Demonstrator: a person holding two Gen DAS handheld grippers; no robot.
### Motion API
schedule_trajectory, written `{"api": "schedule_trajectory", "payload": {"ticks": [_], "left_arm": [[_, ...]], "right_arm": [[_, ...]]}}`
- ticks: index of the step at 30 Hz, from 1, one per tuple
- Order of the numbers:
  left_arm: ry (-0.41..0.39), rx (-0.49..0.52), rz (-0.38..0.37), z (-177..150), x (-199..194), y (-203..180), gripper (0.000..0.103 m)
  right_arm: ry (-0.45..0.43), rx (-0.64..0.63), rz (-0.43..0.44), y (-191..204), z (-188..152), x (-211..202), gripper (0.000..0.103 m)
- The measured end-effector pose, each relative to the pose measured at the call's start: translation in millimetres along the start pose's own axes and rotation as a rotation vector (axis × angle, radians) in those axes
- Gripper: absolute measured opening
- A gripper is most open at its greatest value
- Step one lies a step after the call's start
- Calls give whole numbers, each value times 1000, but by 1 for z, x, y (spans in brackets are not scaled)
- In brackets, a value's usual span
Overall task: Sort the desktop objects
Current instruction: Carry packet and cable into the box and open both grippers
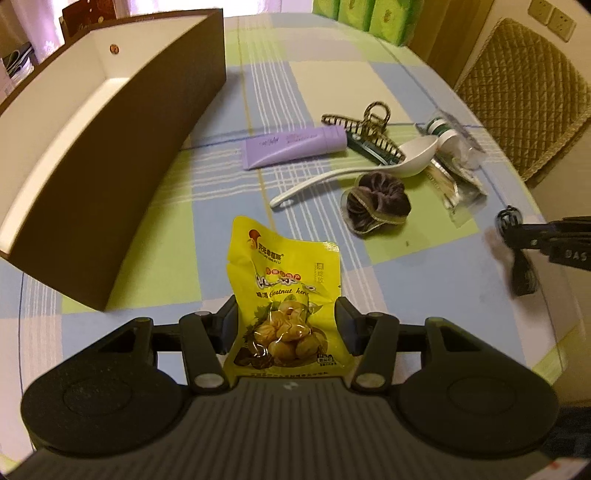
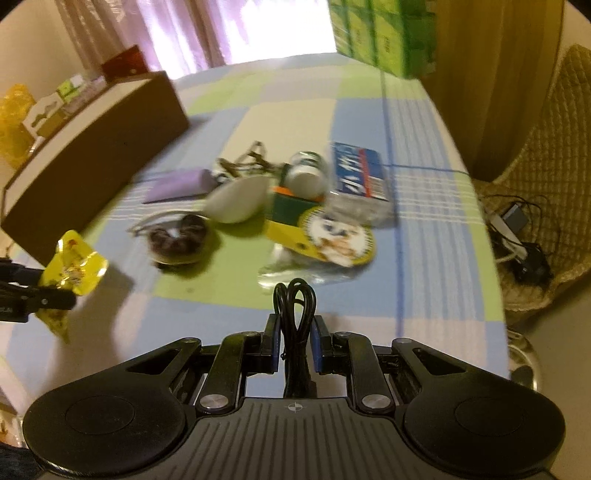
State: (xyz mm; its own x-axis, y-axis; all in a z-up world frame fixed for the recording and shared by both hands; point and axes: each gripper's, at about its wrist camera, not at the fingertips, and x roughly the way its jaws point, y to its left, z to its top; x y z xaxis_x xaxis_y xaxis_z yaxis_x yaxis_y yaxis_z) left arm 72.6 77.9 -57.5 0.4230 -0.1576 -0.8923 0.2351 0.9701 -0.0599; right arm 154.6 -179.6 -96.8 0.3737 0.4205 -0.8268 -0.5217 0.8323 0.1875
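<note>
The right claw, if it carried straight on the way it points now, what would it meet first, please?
Probably the flat round card with a cat picture on the clear packet directly ahead of the right claw, which is shut on a looped black cable. Depth and height are hard to judge in this blurred fisheye view.

A checked tablecloth [image 2: 424, 258] covers the table; pinkish curtains [image 2: 207, 33] glow with daylight behind, a quilted chair [image 1: 524, 92] stands beside, wall sockets [image 1: 552, 16] above
</note>
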Motion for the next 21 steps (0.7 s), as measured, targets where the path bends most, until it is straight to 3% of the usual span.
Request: {"api": "schedule_trajectory", "payload": {"ticks": [21], "left_arm": [[-215,22,-44,28,-91,66,49]], "right_arm": [[-141,-115,153,116,49,-16,9]]}}
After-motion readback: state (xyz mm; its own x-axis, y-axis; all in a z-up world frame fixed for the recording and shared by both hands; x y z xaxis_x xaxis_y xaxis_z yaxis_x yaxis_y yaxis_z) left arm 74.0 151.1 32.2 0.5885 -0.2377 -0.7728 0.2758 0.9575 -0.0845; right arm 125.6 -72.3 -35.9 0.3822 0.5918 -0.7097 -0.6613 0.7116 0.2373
